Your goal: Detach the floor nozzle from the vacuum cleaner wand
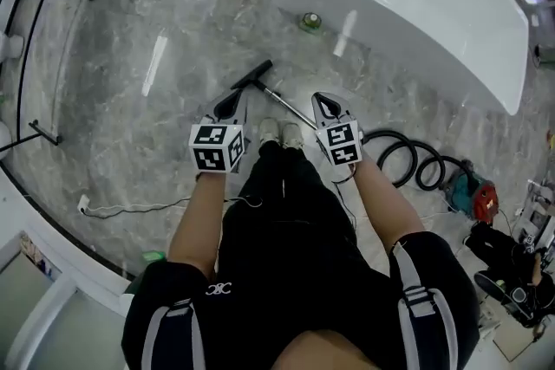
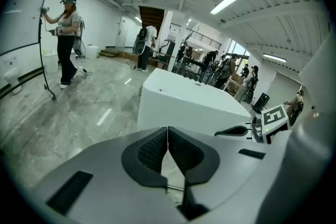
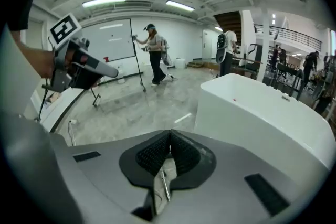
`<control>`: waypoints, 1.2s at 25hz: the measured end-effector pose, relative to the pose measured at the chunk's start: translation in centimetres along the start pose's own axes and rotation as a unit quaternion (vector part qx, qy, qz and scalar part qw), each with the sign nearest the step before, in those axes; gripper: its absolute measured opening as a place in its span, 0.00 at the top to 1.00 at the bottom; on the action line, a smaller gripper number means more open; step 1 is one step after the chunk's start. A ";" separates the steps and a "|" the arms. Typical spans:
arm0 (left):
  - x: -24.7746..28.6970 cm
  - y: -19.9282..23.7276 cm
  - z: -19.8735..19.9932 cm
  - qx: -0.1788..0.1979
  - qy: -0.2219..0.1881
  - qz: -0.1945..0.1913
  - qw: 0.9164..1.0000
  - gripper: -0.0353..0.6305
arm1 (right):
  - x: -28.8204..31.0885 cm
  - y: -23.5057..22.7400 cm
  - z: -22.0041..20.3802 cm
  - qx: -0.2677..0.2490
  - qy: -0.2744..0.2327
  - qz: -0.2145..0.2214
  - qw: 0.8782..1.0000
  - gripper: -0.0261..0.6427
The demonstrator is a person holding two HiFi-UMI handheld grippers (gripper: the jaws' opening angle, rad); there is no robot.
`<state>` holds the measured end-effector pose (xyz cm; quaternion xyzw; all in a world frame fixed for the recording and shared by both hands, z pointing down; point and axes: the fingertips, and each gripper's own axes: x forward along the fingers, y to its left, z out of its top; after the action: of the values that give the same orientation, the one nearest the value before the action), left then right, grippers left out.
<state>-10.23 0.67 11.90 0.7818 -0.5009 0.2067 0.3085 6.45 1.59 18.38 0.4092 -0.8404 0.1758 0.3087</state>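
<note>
The vacuum lies on the grey marble floor in the head view. Its black floor nozzle [image 1: 251, 75] sits at the far end of a thin metal wand [image 1: 290, 108] that runs back toward my shoes. My left gripper [image 1: 229, 104] hangs above the floor just left of the wand, shut and holding nothing. My right gripper [image 1: 325, 105] hangs just right of the wand, also shut and empty. In the left gripper view the left gripper [image 2: 168, 132] has its pads together. In the right gripper view the right gripper [image 3: 169, 137] is likewise shut, and a sliver of wand [image 3: 165, 183] shows below the pads.
A black hose [image 1: 408, 156] coils to the right, leading to a red and teal vacuum body [image 1: 475, 197]. A long white counter [image 1: 416, 22] stands ahead on the right, with a green object [image 1: 310, 21] at its foot. A black rack [image 1: 35, 56] and white cable [image 1: 121, 208] lie left. People stand further off.
</note>
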 end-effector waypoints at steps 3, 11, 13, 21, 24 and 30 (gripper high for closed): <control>4.3 2.4 -4.1 0.001 0.021 -0.014 1.000 0.93 | 5.5 0.9 -5.5 -0.028 0.042 0.022 0.998 0.95; 18.6 6.8 -17.5 0.032 0.093 -0.035 0.995 0.93 | 21.0 1.4 -19.9 0.006 0.100 0.083 0.991 0.95; 22.1 8.3 -20.3 0.042 0.100 -0.038 0.993 0.93 | 24.8 1.6 -24.4 0.004 0.123 0.087 0.989 0.95; 29.9 15.7 -32.4 -0.032 0.134 -0.033 0.990 0.93 | 36.3 4.1 -43.3 -0.012 0.249 0.133 0.959 0.78; 29.9 17.4 -36.0 -0.044 0.150 -0.026 0.987 0.93 | 40.0 4.0 -48.4 -0.022 0.295 0.138 0.945 0.69; 28.5 18.9 -41.8 -0.105 0.162 -0.007 0.981 0.93 | 44.3 4.6 -53.6 -0.063 0.347 0.129 0.927 0.66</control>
<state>-16.27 4.98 65.41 0.7046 -0.4579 0.2743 0.4676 1.82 8.10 87.60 0.1904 -0.7357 0.2919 0.5808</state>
